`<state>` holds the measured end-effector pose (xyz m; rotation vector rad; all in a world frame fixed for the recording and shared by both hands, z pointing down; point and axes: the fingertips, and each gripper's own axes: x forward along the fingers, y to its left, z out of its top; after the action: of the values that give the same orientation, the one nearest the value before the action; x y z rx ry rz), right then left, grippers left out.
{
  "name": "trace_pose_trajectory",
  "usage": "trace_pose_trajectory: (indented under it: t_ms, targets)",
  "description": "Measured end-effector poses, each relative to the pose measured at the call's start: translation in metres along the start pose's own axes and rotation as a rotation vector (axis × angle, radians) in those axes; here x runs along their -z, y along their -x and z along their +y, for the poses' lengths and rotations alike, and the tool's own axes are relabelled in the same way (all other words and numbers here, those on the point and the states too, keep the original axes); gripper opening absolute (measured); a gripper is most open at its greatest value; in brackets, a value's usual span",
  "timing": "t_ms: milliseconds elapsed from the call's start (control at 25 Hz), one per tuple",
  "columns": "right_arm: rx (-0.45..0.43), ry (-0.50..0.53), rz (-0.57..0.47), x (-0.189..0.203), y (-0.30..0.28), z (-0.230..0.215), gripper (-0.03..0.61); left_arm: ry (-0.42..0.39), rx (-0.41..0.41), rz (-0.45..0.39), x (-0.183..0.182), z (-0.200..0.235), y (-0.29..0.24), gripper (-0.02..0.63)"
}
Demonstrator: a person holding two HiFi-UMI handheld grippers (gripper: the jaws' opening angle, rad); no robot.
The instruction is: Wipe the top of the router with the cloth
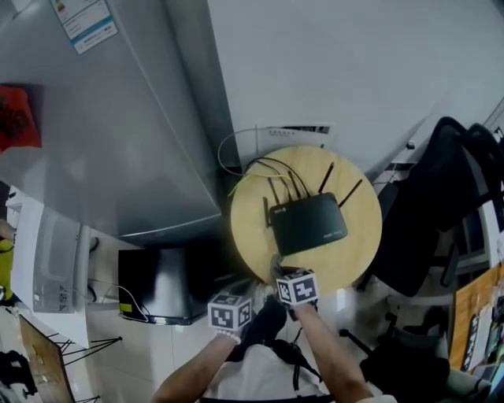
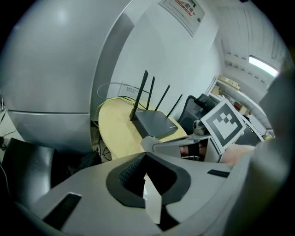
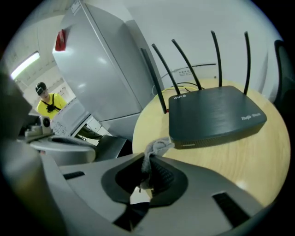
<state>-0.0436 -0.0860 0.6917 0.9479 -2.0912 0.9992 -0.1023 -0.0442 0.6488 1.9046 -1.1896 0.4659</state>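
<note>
Router (image 3: 216, 113), top face: white "WiFi6" at the far left corner; white brand mark at the near right corner, seemingly "Ruijie". Sticker (image 1: 84, 22) on tall grey appliance (image 1: 118, 134), far left: print too small to read.

Round wooden table (image 1: 248, 236) beside grey fridge (image 1: 118, 134); black chair (image 1: 429, 212) at right.

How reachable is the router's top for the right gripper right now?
Probably yes. The right gripper, shut on the grey cloth, sits just off the near edge of the router, whose top lies bare; the antennas stand along its far side.
</note>
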Motion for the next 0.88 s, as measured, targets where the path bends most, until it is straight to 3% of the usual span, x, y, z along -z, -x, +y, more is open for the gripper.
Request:
trace_pose_trajectory:
  t_ms: [200, 640, 880]
  targets:
    - [0.093, -0.083, -0.035, -0.034, -0.02, -0.008, 0.037, 0.015, -0.019, -0.014, -0.006, 0.01, 0.005, -0.003]
    - [0.197, -0.313, -0.103, -0.087, -0.061, -0.026, 0.037, 0.058, -0.096, -0.044, -0.033, 0.043, 0.014, -0.003]
    - [0.196, -0.311, -0.096, -0.078, -0.054, -0.03, 0.037, 0.057, -0.095, -0.042, -0.037, 0.045, 0.01, -0.003]
